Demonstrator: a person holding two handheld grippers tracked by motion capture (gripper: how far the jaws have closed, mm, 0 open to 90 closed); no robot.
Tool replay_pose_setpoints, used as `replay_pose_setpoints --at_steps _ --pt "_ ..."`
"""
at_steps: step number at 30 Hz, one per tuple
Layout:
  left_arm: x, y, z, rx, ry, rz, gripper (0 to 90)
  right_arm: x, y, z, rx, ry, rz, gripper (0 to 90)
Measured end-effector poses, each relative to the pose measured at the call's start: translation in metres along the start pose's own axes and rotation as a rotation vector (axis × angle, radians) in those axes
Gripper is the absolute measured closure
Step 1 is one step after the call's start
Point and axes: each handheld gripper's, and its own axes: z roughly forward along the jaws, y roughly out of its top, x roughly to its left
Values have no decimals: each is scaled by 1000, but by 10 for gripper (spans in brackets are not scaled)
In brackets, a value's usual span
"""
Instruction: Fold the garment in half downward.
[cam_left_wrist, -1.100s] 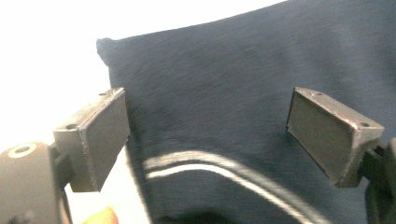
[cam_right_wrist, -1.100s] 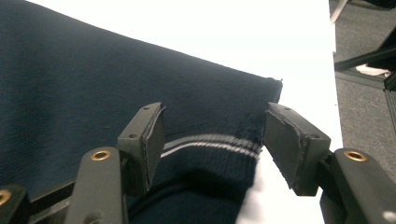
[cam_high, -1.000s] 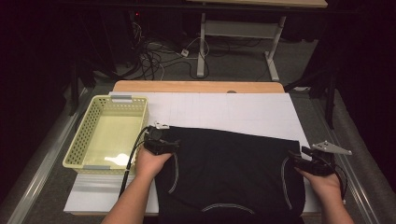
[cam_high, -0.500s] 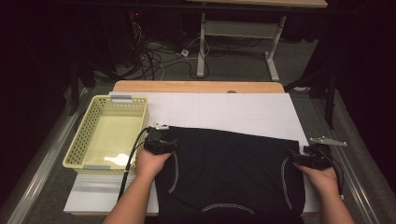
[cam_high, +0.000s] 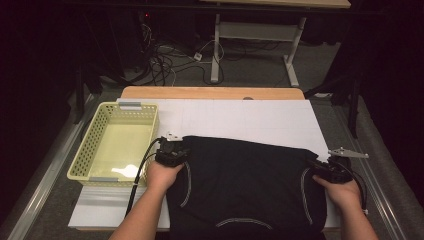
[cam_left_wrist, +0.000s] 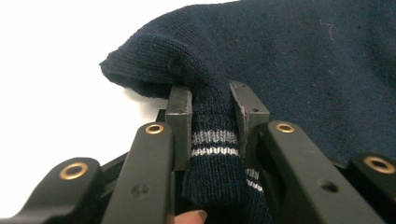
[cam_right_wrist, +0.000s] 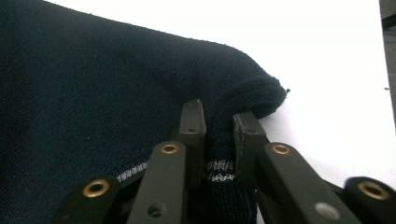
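A dark navy knitted sweater (cam_high: 245, 175) with thin white stripes lies spread on the white table sheet (cam_high: 250, 120). My left gripper (cam_high: 172, 150) sits at its far left corner; in the left gripper view its jaws have just been closing and pinch a fold of the sweater (cam_left_wrist: 212, 135) with the striped edge between the pads. At the sweater's right edge, my right gripper (cam_high: 327, 167) has also just been closing. In the right gripper view its pads grip a striped fold of the sweater (cam_right_wrist: 218, 168).
A pale yellow plastic basket (cam_high: 117, 142) stands left of the sweater, close to the left gripper. The table's wooden far edge (cam_high: 212, 92) lies beyond the sheet. Cables and a desk frame (cam_high: 250, 35) stand on the floor behind.
Both hands stayed at the sweater's far corners. The right gripper dipped slightly onto the cloth, and its grey plate shifted a little.
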Motion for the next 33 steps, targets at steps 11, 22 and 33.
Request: replay_pose_setpoints --at_steps 11,22,33 --pt "-6 5 -12 -72 1 24 726 4 13 -16 -102 -74 -58 824" --pt "-10 26 -26 -110 -1 39 731 1 58 -28 -187 -130 -91 826" --pt "-7 19 -12 -52 29 38 716 -21 21 -1 -34 -115 63 378"
